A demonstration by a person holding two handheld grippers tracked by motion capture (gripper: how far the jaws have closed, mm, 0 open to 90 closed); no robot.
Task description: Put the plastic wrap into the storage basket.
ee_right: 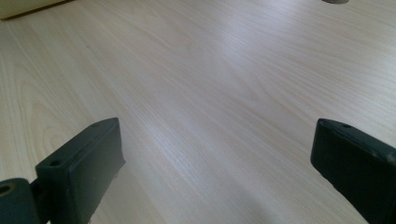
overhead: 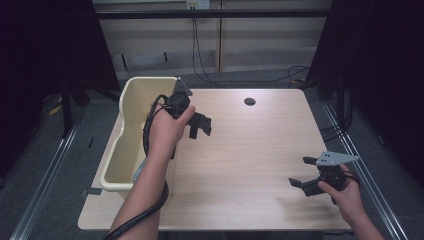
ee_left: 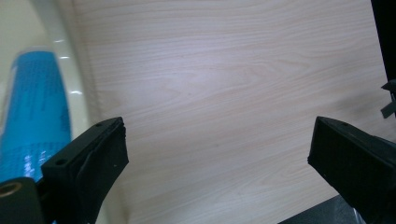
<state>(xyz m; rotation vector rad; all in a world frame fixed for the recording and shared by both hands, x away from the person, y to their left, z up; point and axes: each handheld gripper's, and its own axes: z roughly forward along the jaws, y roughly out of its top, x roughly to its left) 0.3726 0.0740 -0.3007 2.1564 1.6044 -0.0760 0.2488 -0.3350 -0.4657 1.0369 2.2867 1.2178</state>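
My left gripper (overhead: 199, 126) hovers over the wooden table (overhead: 250, 150) just right of a cream plastic bin (overhead: 125, 100). Its jaws stand wide apart with nothing between them, and the left gripper view (ee_left: 217, 140) has bare tabletop in the gap. A blue packet (ee_left: 37, 107) lies inside the bin, past its rim (ee_left: 74, 70). Near the table's front right corner, my right gripper (overhead: 301, 171) is open and empty too. Only wood grain lies between its jaws in the right gripper view (ee_right: 217, 149).
A round dark cable hole (overhead: 249, 101) sits near the table's far edge. The bin overhangs the table's left side. A thick black cable (overhead: 145, 210) trails along the left forearm. Dark curtains and metal floor rails flank the table.
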